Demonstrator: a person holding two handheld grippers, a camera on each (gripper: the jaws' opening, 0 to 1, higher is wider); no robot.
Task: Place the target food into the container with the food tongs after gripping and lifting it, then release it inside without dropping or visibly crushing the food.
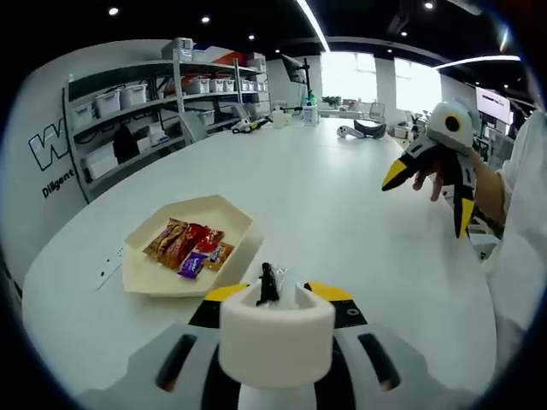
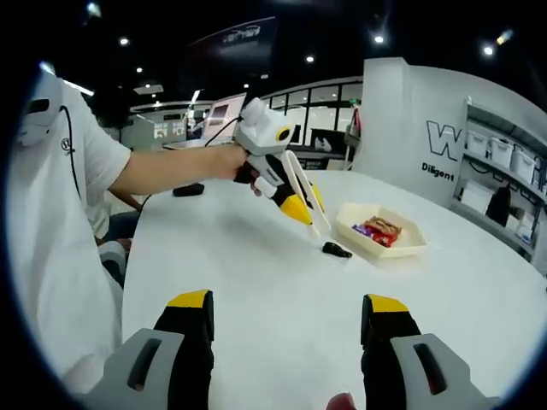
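Here, snack packets [image 1: 190, 246] lie left of the left hand-held gripper [image 1: 278, 295].

One white table [image 1: 359, 222] carries one cream hexagonal tray [image 1: 235, 216] near its left edge. The tray holds about four wrapped snack packets [image 1: 188, 246]; the exact count is unclear. One small black object [image 2: 336, 250] lies beside the tray. Two grippers are present, and one pair of white food tongs [image 2: 301, 195].

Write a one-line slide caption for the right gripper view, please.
Left gripper holds white food tongs above a small black item beside the beige snack tray.
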